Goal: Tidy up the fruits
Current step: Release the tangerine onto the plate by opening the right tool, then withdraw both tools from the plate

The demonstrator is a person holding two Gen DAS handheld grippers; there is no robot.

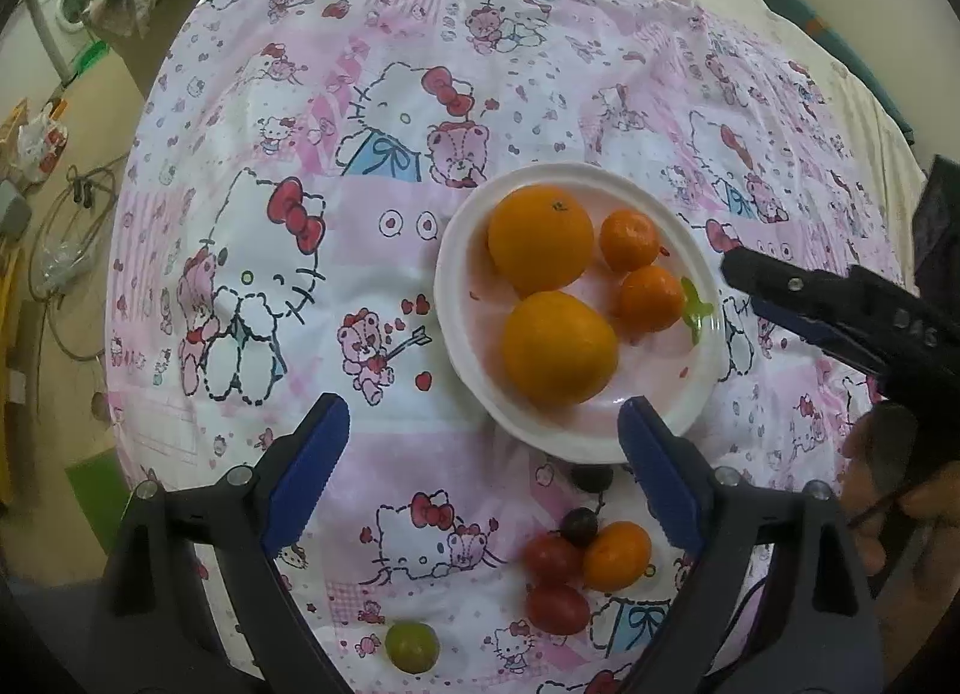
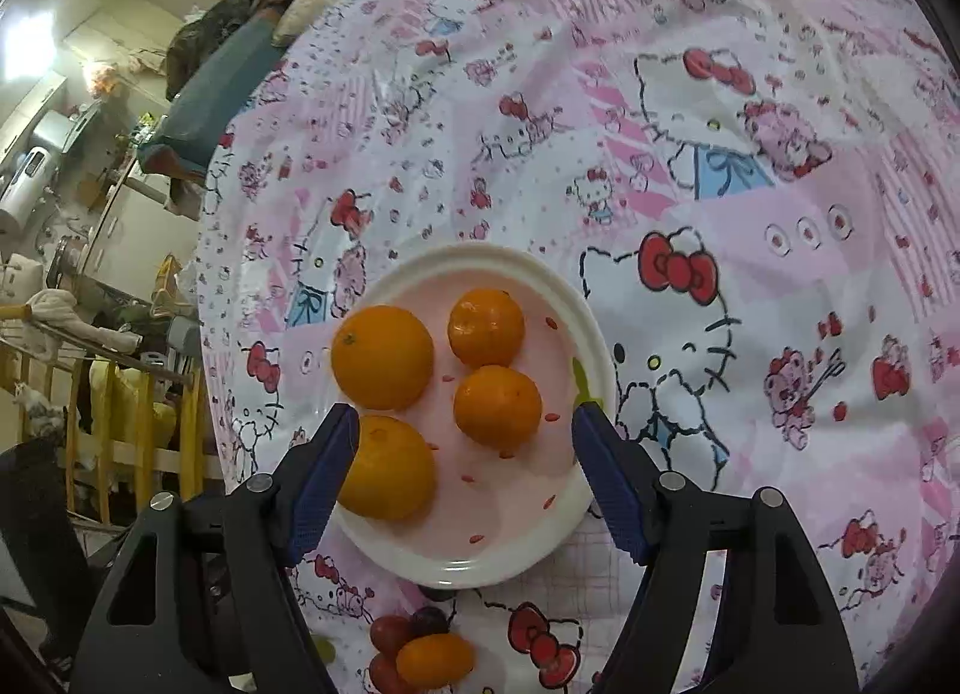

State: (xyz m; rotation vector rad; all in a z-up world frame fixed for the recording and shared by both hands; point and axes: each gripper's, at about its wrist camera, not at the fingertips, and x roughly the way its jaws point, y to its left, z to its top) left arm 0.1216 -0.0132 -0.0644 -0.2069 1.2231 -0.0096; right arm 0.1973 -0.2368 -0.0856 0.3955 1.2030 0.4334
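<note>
A white plate (image 1: 462, 250) (image 2: 579, 310) on the Hello Kitty cloth holds two large oranges (image 1: 540, 238) (image 2: 382, 357) and two small mandarins (image 1: 630, 241) (image 2: 486, 326). Loose on the cloth near me lie a mandarin (image 1: 617, 555) (image 2: 435, 660), two red cherry tomatoes (image 1: 552, 559), dark grapes (image 1: 579, 526) and a green grape (image 1: 411, 646). My left gripper (image 1: 483, 436) is open and empty above the cloth, its right finger over the plate's near rim. My right gripper (image 2: 465, 442) is open and empty over the plate; it also shows in the left wrist view (image 1: 780, 298).
The round table's edge (image 1: 120, 286) drops to a floor with cables and bags on the left. A washing machine (image 1: 63, 10) stands far left. Folded cloths (image 2: 216, 88) and cluttered shelves lie beyond the table in the right wrist view.
</note>
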